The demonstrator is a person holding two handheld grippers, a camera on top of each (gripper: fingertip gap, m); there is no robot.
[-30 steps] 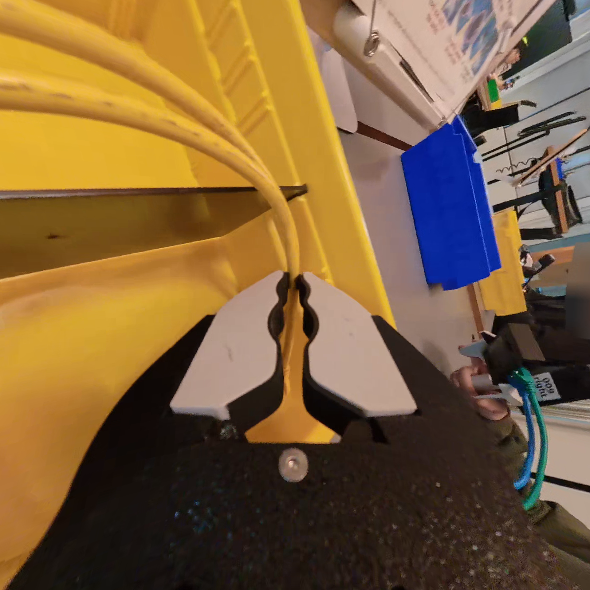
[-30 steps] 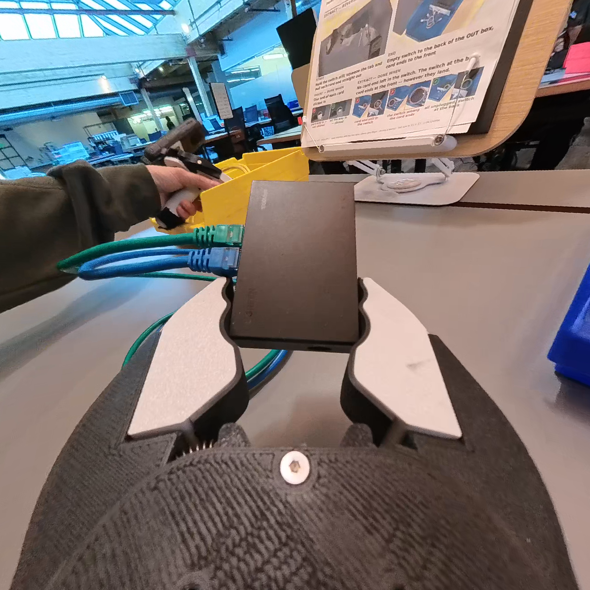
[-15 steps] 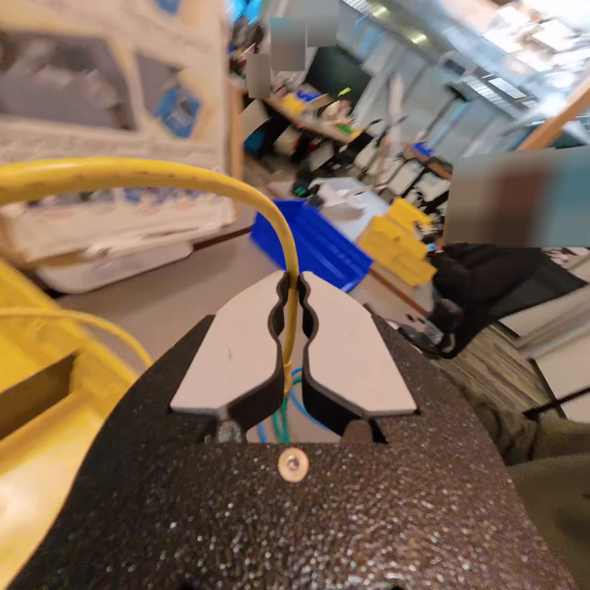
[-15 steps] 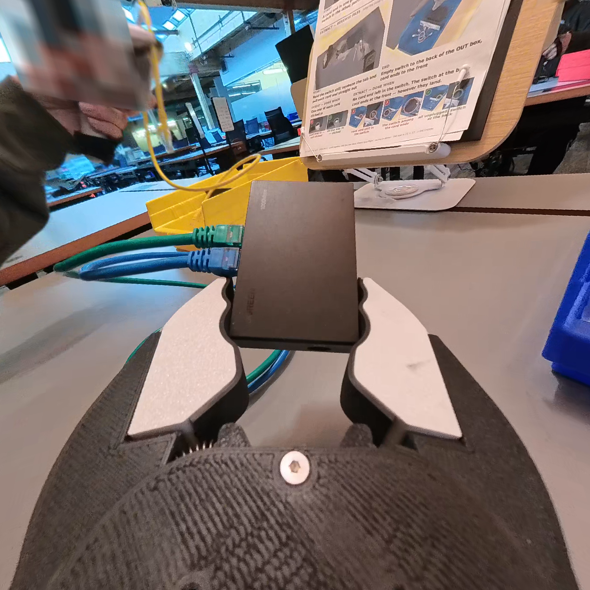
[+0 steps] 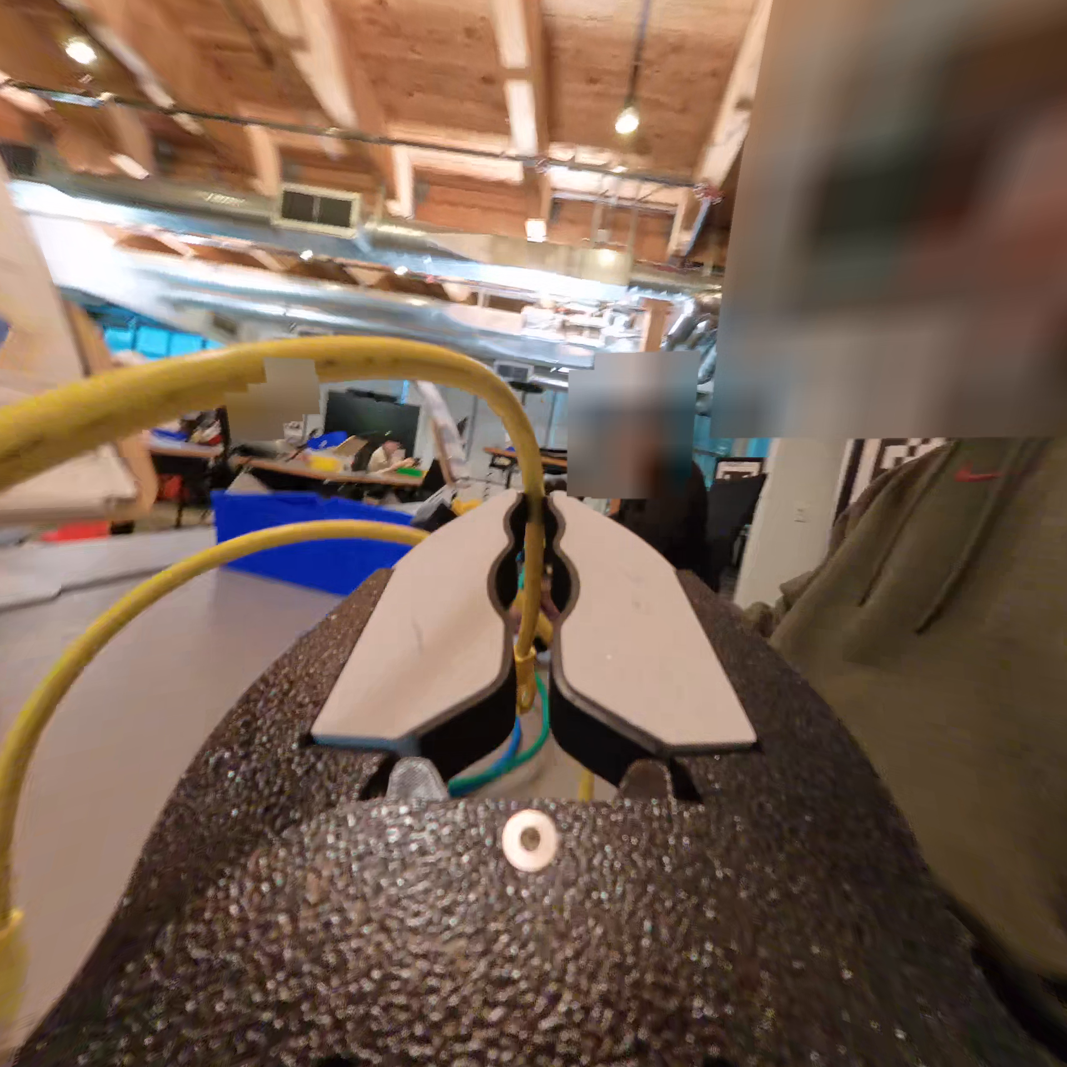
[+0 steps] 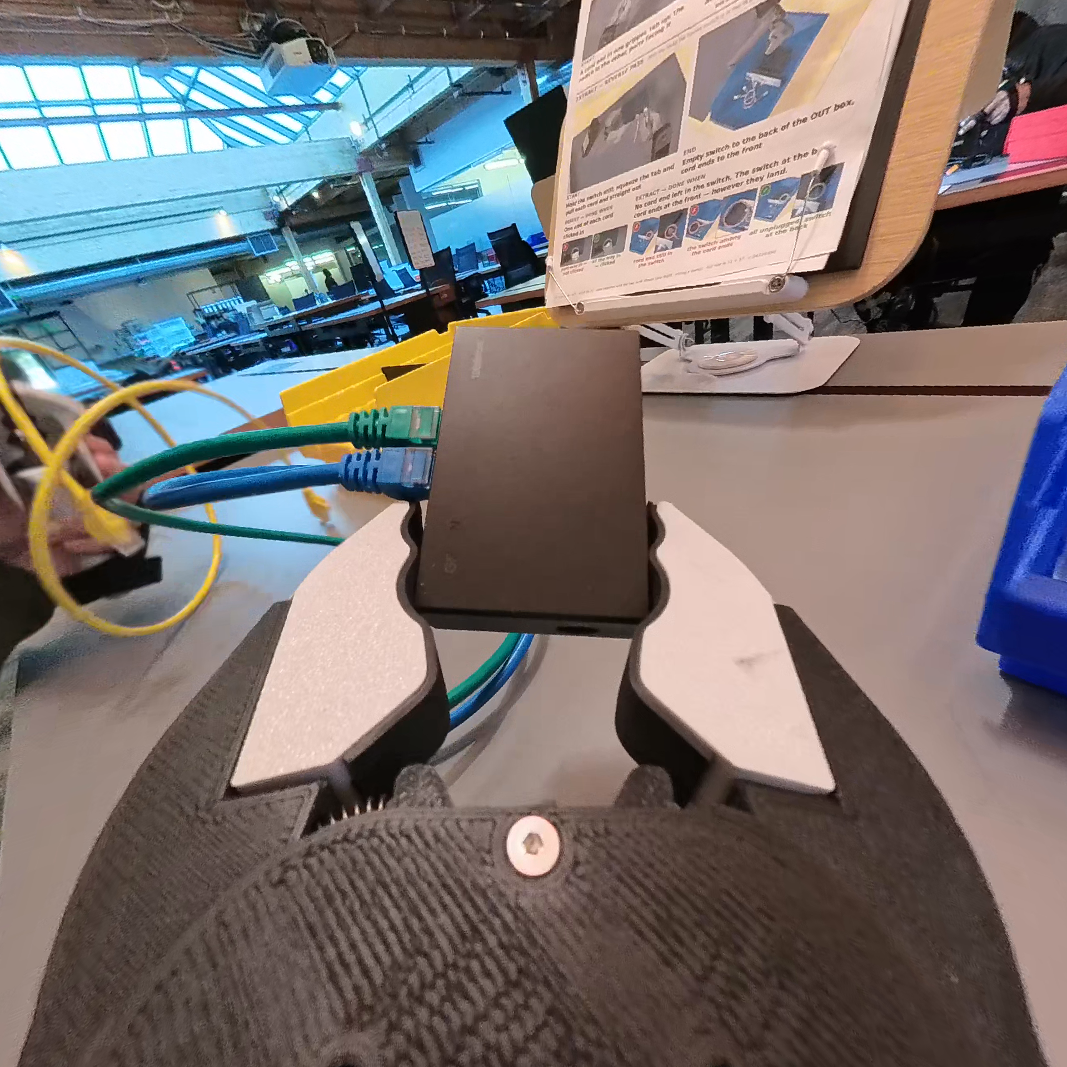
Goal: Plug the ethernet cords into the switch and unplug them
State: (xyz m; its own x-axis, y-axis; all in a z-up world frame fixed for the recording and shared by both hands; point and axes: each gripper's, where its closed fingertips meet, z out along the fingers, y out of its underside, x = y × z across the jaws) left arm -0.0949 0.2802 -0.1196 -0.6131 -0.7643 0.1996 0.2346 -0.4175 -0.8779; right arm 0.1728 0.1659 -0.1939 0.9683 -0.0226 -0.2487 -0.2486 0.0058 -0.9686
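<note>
My right gripper [image 6: 534,519] is shut on a flat black switch [image 6: 537,462] and holds it above the grey table [image 6: 808,519]. A green cord [image 6: 260,444] and a blue cord [image 6: 260,479] are plugged into the switch's left side. My left gripper [image 5: 534,508] is shut on a yellow cord [image 5: 404,352] near its plug end, which hangs between the fingers. The yellow cord [image 6: 115,519] loops in the air at the left of the right wrist view, where the left gripper [image 6: 98,548] shows blurred, left of the switch.
A yellow bin [image 6: 369,381] stands behind the switch at the left. A blue bin [image 6: 1033,577] sits at the right on the table, also in the left wrist view [image 5: 312,537]. An instruction sheet on a wooden stand [image 6: 722,144] is at the back. A person's olive sleeve [image 5: 924,693] is at the right.
My left gripper lifted the yellow cord out of the yellow bin and swung it up, then down to the left of the switch. My right gripper held the switch almost still.
</note>
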